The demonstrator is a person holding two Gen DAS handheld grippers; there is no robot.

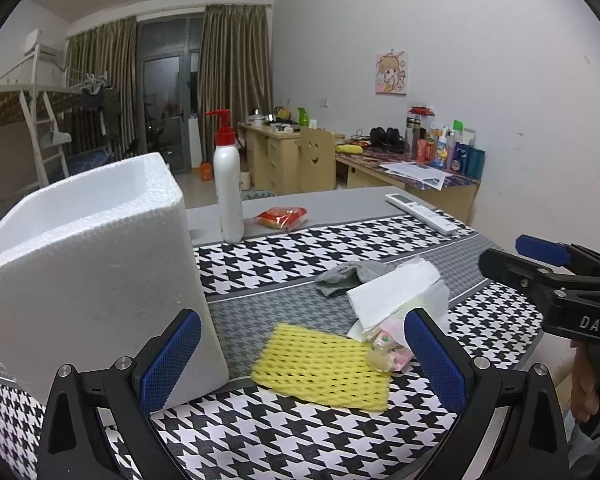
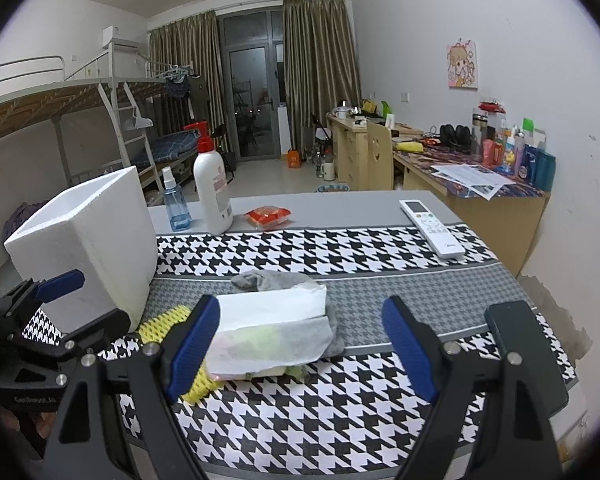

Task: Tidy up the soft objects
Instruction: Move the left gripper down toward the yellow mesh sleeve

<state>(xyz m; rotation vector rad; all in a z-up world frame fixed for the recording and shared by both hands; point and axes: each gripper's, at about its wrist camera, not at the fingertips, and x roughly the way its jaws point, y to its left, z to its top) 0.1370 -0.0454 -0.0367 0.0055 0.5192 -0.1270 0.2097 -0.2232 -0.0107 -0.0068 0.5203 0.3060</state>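
Note:
A yellow foam net (image 1: 324, 368) lies flat on the houndstooth tablecloth, between the open jaws of my left gripper (image 1: 302, 356). A soft tissue pack (image 1: 392, 296) lies just right of it, over a grey sock (image 1: 348, 276). A white foam box (image 1: 84, 256) stands at the left, close to the left finger. In the right wrist view my right gripper (image 2: 300, 344) is open and empty, with the tissue pack (image 2: 272, 328) between its fingers, the sock (image 2: 268, 280) behind and the yellow net (image 2: 168, 320) at the left. The foam box (image 2: 88, 240) stands further left.
A white pump bottle (image 2: 212, 188), a blue spray bottle (image 2: 176, 200), a red snack packet (image 2: 268, 216) and a white remote (image 2: 432, 226) lie at the table's far side. A dark phone (image 2: 524, 356) lies at the right edge. Desks and a bunk bed stand behind.

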